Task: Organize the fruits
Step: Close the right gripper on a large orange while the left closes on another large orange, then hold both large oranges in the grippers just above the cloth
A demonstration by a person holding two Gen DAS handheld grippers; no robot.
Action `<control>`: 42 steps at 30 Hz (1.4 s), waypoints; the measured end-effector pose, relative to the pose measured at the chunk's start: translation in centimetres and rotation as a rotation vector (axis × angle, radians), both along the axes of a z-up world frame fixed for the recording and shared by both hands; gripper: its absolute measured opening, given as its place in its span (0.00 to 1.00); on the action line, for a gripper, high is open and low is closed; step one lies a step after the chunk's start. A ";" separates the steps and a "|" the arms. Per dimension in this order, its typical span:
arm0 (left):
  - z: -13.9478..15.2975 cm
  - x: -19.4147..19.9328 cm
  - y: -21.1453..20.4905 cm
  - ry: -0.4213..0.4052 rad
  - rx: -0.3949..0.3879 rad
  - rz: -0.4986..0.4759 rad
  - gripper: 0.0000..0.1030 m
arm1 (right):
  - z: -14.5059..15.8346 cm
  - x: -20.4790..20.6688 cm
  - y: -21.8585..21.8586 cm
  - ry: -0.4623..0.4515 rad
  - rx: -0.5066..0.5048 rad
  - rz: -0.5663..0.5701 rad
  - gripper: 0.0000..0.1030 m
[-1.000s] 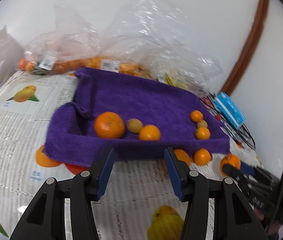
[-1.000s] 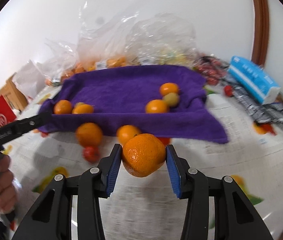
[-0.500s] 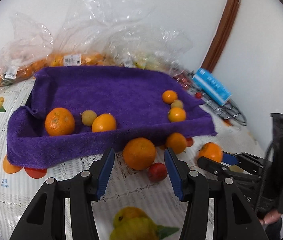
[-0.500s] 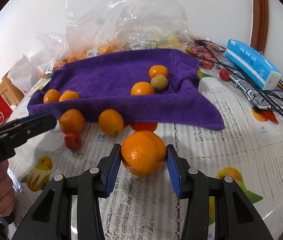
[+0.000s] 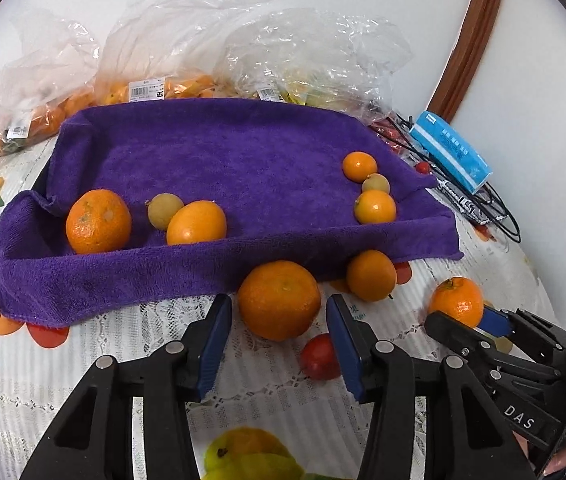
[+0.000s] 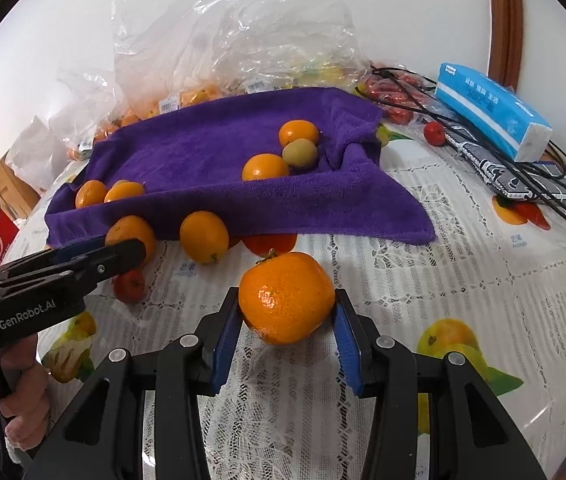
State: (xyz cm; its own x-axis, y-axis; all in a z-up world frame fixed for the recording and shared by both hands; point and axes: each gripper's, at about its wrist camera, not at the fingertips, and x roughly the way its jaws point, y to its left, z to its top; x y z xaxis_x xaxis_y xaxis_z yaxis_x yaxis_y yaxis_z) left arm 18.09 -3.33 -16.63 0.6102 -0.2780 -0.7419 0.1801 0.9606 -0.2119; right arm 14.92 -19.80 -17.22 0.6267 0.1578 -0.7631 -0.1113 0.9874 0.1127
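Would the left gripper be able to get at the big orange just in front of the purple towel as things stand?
Probably yes: the left gripper is open, the big orange sits between its fingertips, nothing lies between them, and the small red fruit is off to one side.

Lace-clothed table (image 6: 463,280) under purple towel (image 5: 243,152), loose oranges (image 5: 371,275).

Six fruits are lying on the towel (image 5: 243,160), three at each end. Bags (image 5: 211,52) are sitting behind it, and an orange (image 5: 279,300) is resting in front, between the left gripper's (image 5: 279,340) fingers.
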 end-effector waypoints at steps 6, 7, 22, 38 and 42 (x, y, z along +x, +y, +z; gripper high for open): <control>-0.1 0.2 -0.3 -0.002 0.012 0.020 0.39 | 0.0 0.0 0.0 0.000 0.002 0.000 0.43; -0.1 0.2 -0.3 -0.003 0.010 0.022 0.39 | 0.0 0.1 0.0 0.000 0.006 -0.001 0.43; 0.0 -2.7 5.5 -0.012 0.102 0.209 0.39 | 0.2 0.1 -0.4 0.003 0.024 -0.014 0.43; -0.6 -2.2 6.0 0.020 0.096 0.215 0.40 | 0.0 0.5 0.4 0.020 -0.003 0.027 0.52; -0.7 -2.2 6.1 0.020 0.087 0.220 0.40 | -0.1 0.6 0.5 0.022 0.009 0.047 0.59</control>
State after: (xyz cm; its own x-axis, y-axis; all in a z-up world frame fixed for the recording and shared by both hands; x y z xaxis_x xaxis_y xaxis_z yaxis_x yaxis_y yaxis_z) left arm 15.94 2.75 -17.29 0.6344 -0.0743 -0.7695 -0.0392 0.9910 -0.1280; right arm 15.50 -19.31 -17.29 0.6018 0.1938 -0.7747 -0.1552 0.9800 0.1246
